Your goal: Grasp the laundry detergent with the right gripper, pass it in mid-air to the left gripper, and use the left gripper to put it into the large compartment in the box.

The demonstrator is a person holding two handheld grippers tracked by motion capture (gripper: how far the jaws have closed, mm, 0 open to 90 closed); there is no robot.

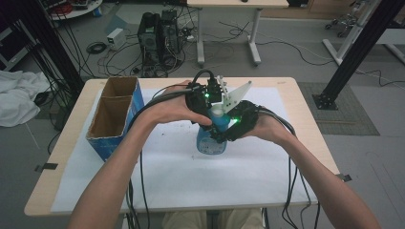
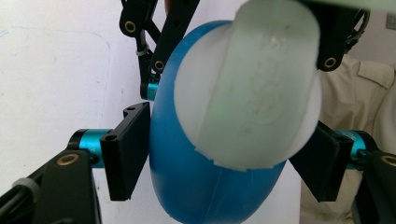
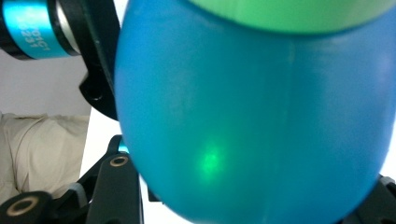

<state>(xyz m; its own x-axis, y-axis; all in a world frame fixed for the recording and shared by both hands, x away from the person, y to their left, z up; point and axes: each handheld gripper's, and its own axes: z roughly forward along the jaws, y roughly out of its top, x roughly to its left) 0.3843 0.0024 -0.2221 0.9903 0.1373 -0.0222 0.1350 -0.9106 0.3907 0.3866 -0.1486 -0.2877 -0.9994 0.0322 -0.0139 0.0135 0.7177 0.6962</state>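
At table centre, left gripper (image 1: pixel 206 95) and right gripper (image 1: pixel 232 125) both clamping blue bottle (image 1: pixel 211 138); forearms converging.

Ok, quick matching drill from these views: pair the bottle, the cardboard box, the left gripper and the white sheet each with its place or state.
Things:
1. blue bottle
2. cardboard box
3. left gripper
4. white sheet

Places or states:
A. spread over the tabletop
B. at the bottle's white top
C. open-topped, at the table's left
D. standing mid-table between both grippers

Pairs: 1-D, 2-C, 3-B, 4-A
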